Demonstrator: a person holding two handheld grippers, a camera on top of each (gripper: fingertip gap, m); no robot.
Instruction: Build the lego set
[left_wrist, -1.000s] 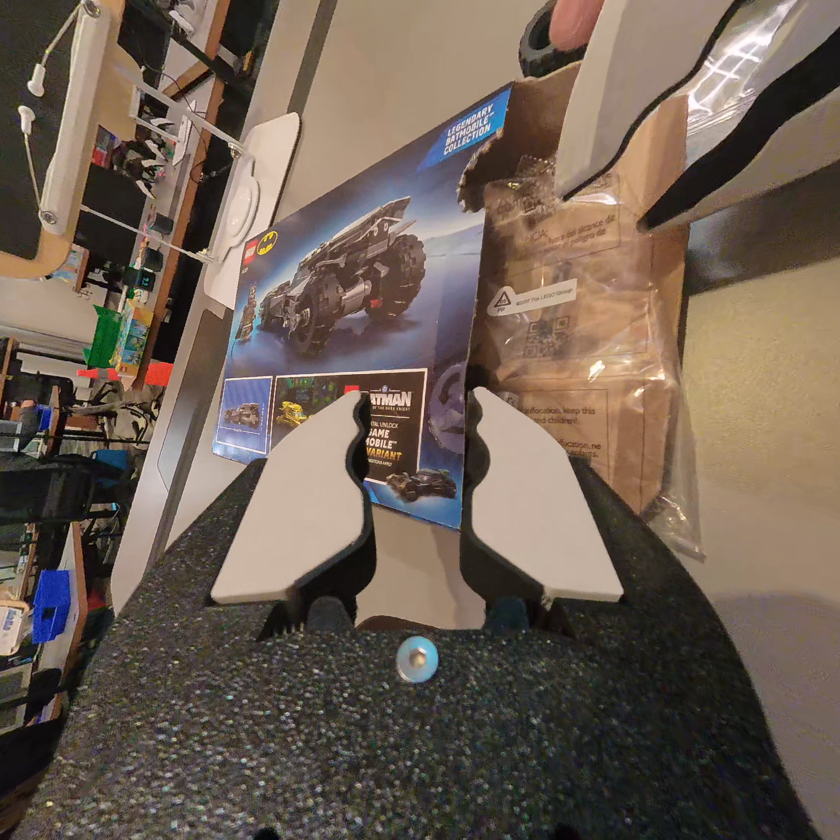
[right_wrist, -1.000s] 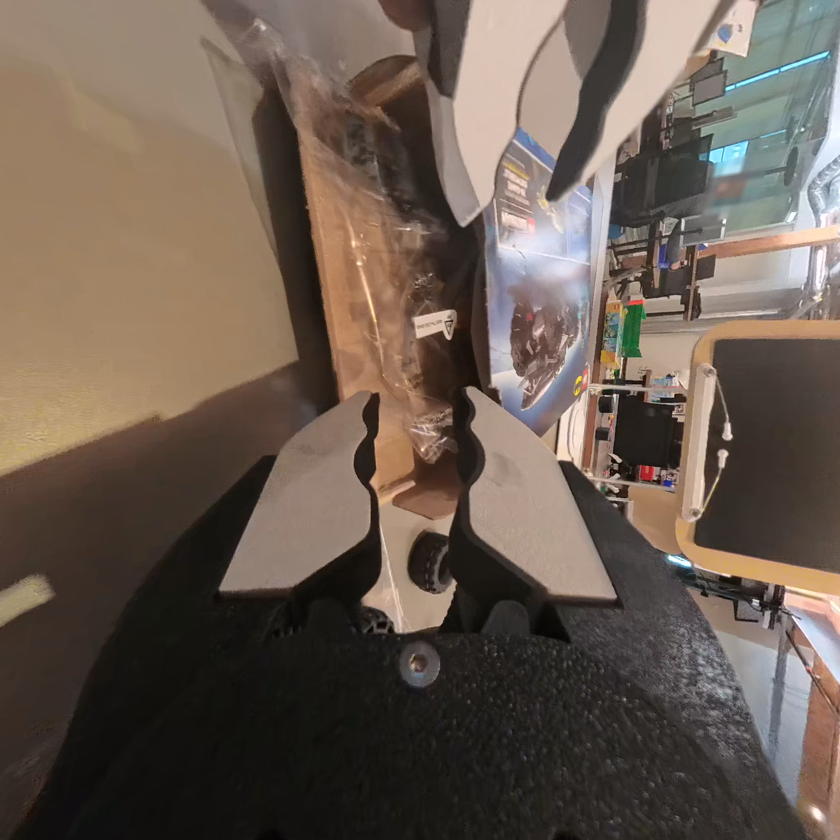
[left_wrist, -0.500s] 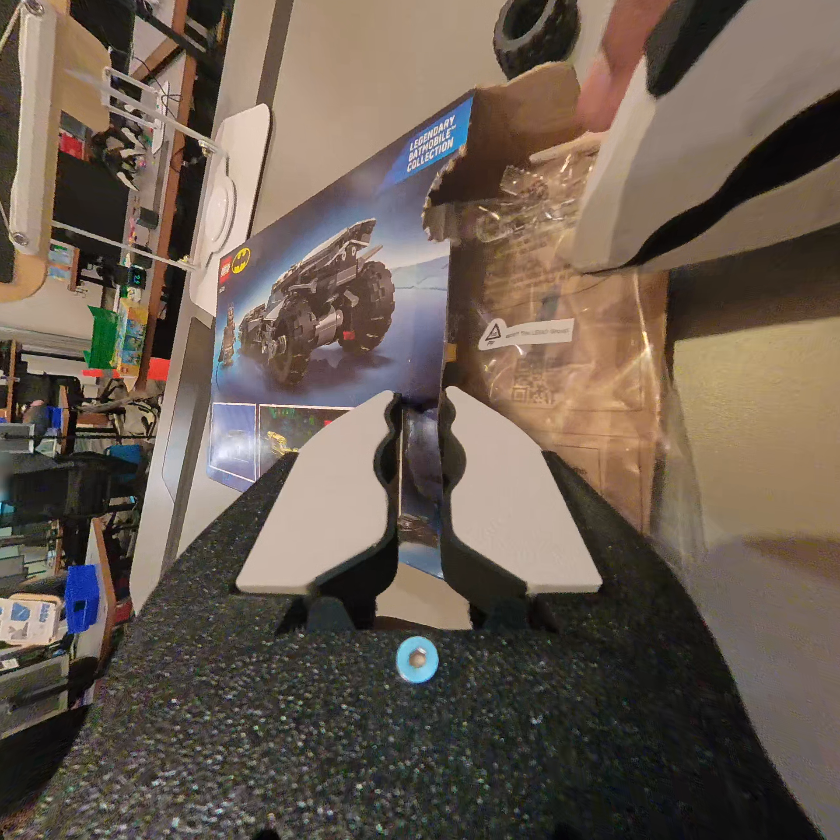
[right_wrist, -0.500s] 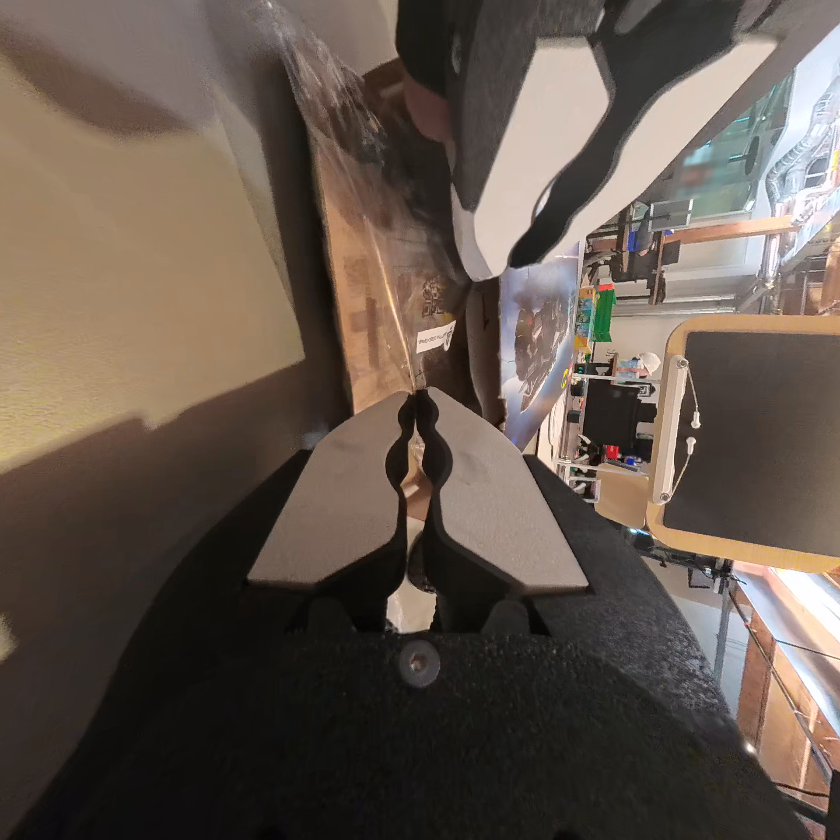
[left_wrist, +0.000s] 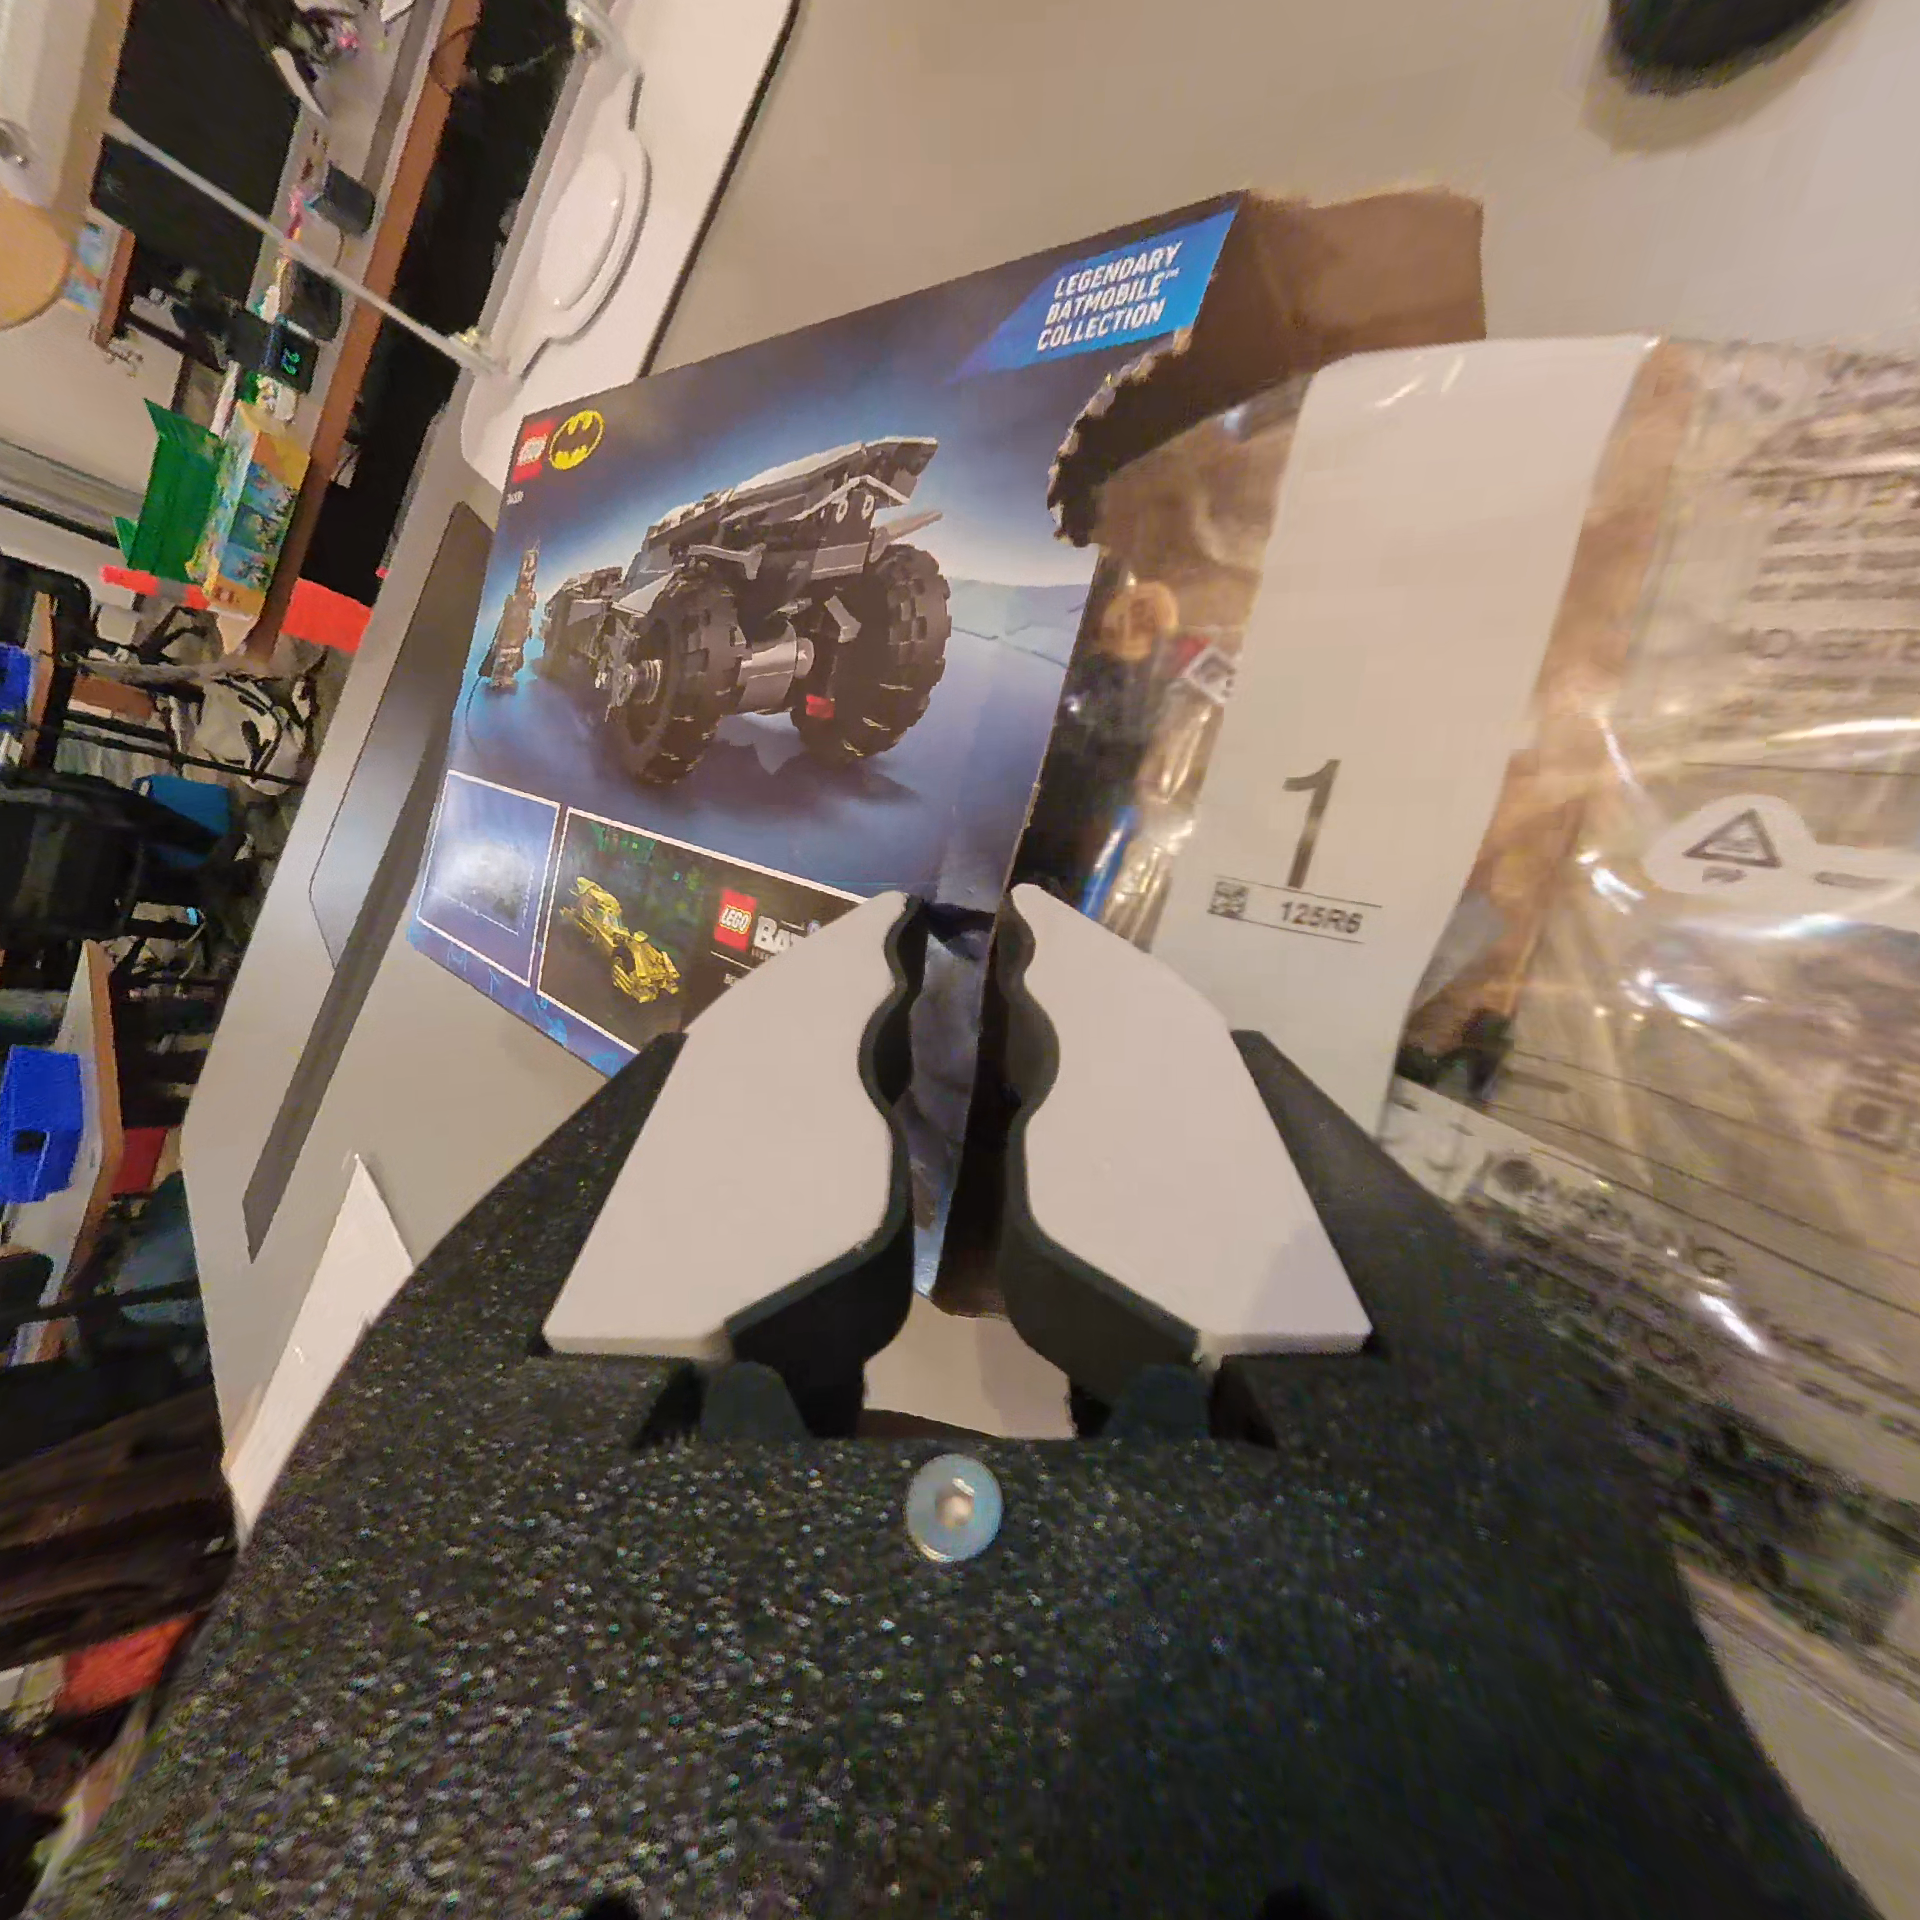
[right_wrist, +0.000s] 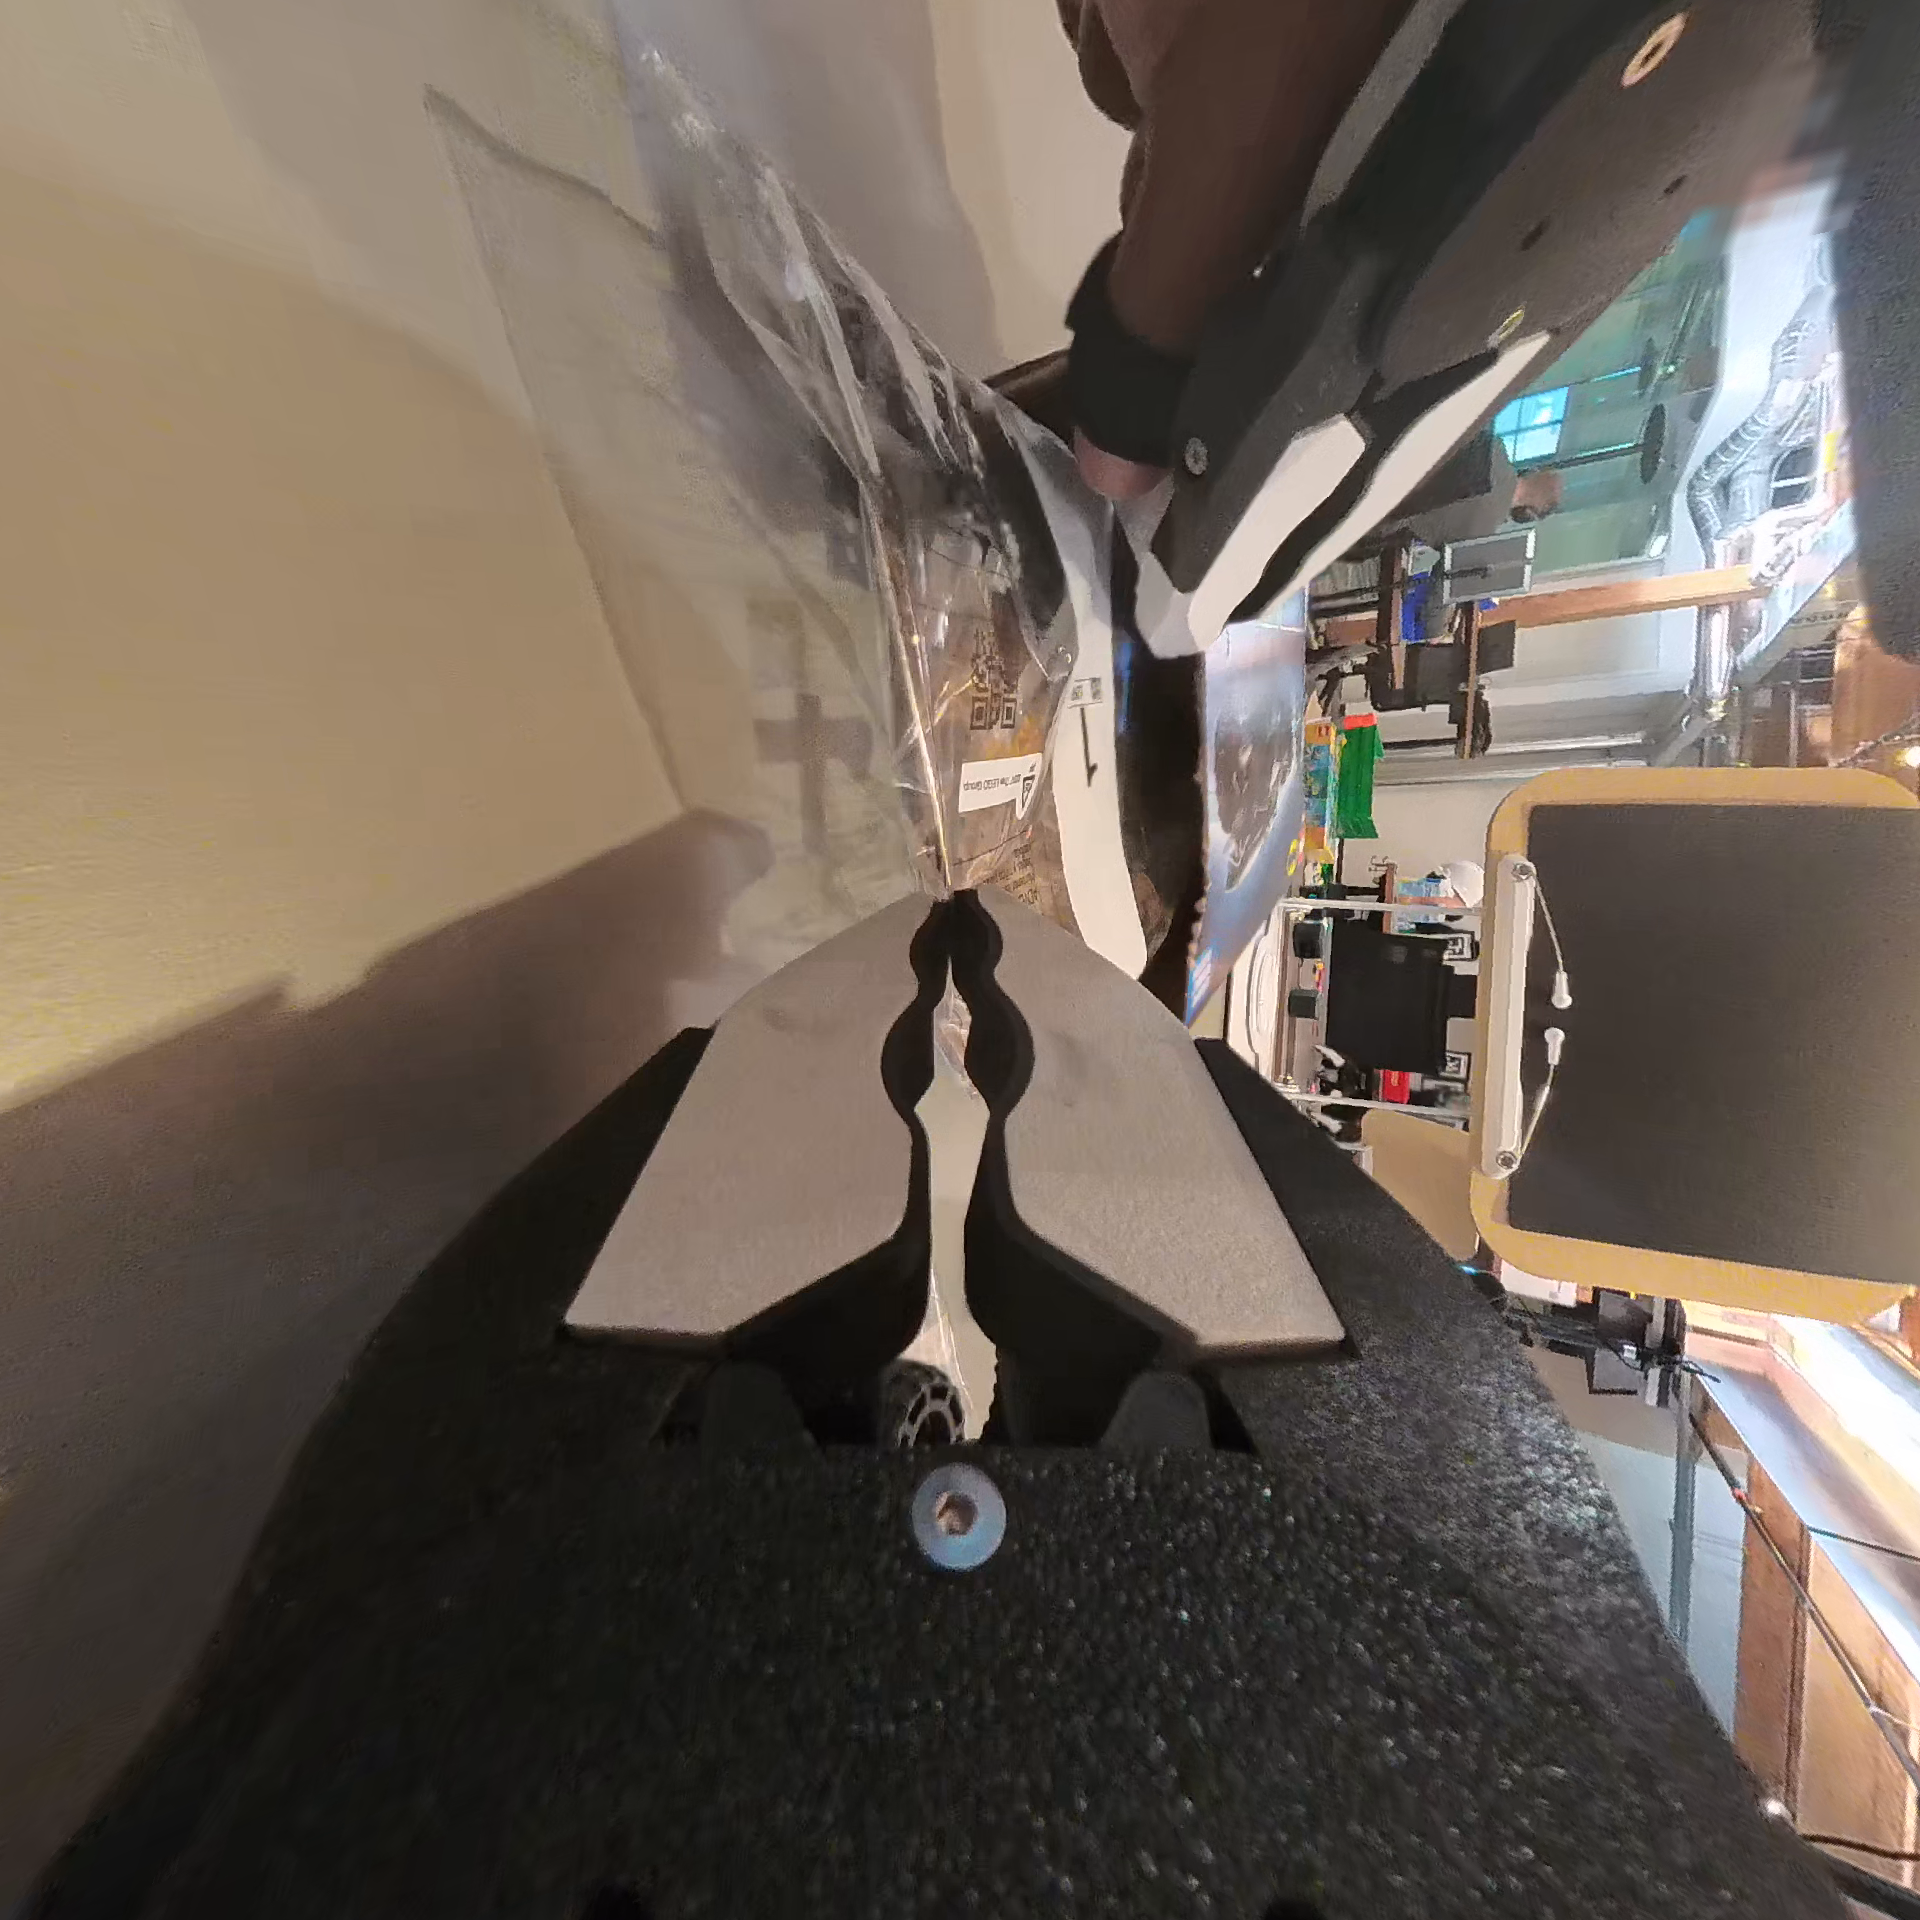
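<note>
The blue lego box (left_wrist: 779, 520) stands on the table with its torn end open. My left gripper (left_wrist: 956, 914) is shut on the box's lower edge beside that opening. A clear plastic bag of parts (left_wrist: 1558, 727) with a white strip sticks well out of the box. In the right wrist view my right gripper (right_wrist: 951, 904) is shut on the edge of that bag (right_wrist: 935, 623), and the film runs taut from the pads. The left gripper (right_wrist: 1174, 623) and the hand holding it show above, at the box (right_wrist: 1247, 790).
A loose black tyre (left_wrist: 1704, 31) lies on the pale table (left_wrist: 1039, 135) behind the box, and another tyre (right_wrist: 920, 1403) shows under my right fingers. A wood-framed black board (right_wrist: 1714, 1039) and cluttered shelves stand beyond the table's edge. Some 15 cm of space lies between my two pairs of fingers.
Both grippers closed: the left on the box's edge, the right on the bag. The bag has since slid further out of the box, and its white strip now shows.
</note>
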